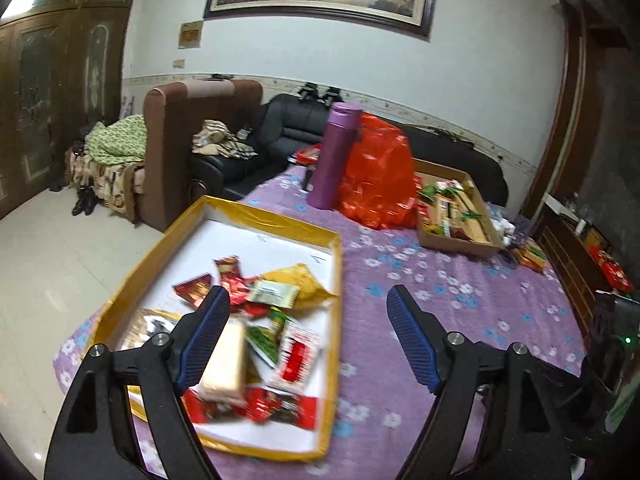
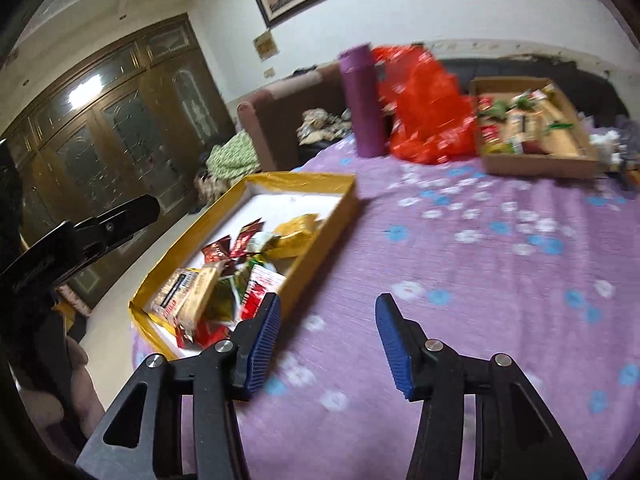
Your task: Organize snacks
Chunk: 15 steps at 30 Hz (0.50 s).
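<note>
left gripper (image 1: 308, 308): jaws apart, empty, over yellow tray's (image 1: 264, 214) right edge.
snack packets (image 1: 276, 320): piled in tray, near end.
right gripper (image 2: 326, 320): jaws spread, empty, above purple cloth (image 2: 500, 280).
cardboard box (image 2: 536, 166): more snacks, far right.
tip: probably fetch from box, pinch one packet's edge.

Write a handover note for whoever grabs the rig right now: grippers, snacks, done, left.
Left gripper: open, empty, above the yellow tray's right edge.
Right gripper: open, empty, over the purple tablecloth beside that tray.
Yellow tray holds a loose pile of snack packets.
Cardboard box at the far side holds more snacks, next to the red bag and purple bottle.
Done: cannot tell.
Left: probably sorting the snacks between the containers.
</note>
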### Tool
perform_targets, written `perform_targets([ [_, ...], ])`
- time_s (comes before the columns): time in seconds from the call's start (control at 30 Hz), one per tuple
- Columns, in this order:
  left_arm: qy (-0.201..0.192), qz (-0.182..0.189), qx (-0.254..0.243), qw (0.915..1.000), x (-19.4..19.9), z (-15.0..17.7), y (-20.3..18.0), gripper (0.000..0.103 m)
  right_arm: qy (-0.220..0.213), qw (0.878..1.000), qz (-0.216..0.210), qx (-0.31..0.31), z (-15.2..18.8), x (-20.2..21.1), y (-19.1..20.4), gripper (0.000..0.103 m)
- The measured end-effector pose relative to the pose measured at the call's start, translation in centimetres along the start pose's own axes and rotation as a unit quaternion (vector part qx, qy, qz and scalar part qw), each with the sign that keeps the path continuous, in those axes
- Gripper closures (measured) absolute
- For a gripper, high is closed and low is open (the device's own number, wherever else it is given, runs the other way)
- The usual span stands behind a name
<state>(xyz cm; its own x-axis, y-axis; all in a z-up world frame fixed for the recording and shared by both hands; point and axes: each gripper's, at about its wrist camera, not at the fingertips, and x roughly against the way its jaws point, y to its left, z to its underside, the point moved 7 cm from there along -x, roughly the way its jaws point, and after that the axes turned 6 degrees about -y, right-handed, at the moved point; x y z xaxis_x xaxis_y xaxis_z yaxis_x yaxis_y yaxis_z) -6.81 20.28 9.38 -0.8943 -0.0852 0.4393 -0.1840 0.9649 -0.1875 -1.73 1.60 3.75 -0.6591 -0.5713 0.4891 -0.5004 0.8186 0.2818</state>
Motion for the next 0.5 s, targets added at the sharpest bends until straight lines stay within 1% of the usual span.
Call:
perform_targets([
  [0.1, -0.002, 0.004, -0.007, 1.0, 0.8, -0.1, -1.6, 0.022, -0.023, 1.0, 0.009, 0.008, -0.7, 3.2, -1.6, 0.052],
  [0.2, -0.021, 0.003, -0.026, 0.9994, 2.4, -0.5, -3.3, 0.022, -0.047, 0.997, 0.032, 0.055, -2.0, 6.4, -2.7, 0.052],
  [0.23, -0.036, 0.001, -0.032, 0.9988, 3.3, -0.8, -3.8, 0.022, -0.055, 0.994, 0.046, 0.08, -2.8, 7.7, -3.1, 0.051],
  [0.3, -0.06, -0.006, -0.042, 0.9973, 4.7, -1.1, -4.6, 0.021, -0.067, 0.989, 0.073, 0.111, -4.2, 9.5, -3.8, 0.04],
  [0.37, -0.095, -0.019, -0.056, 0.9938, 6.3, -1.4, -5.5, 0.017, -0.077, 0.987, 0.083, 0.114, -5.1, 10.9, -4.1, 0.039],
  [0.4, -0.107, -0.024, -0.062, 0.9921, 6.8, -1.4, -5.8, 0.017, -0.08, 0.987, 0.08, 0.11, -5.3, 11.4, -3.9, 0.039],
  [0.43, -0.122, -0.033, -0.07, 0.9895, 7.5, -1.5, -6.3, 0.016, -0.087, 0.989, 0.069, 0.101, -5.3, 11.8, -3.5, 0.039],
  [0.5, -0.138, -0.043, -0.081, 0.9862, 8.2, -1.5, -6.7, 0.012, -0.096, 0.991, 0.043, 0.081, -4.7, 11.7, -2.2, 0.038],
])
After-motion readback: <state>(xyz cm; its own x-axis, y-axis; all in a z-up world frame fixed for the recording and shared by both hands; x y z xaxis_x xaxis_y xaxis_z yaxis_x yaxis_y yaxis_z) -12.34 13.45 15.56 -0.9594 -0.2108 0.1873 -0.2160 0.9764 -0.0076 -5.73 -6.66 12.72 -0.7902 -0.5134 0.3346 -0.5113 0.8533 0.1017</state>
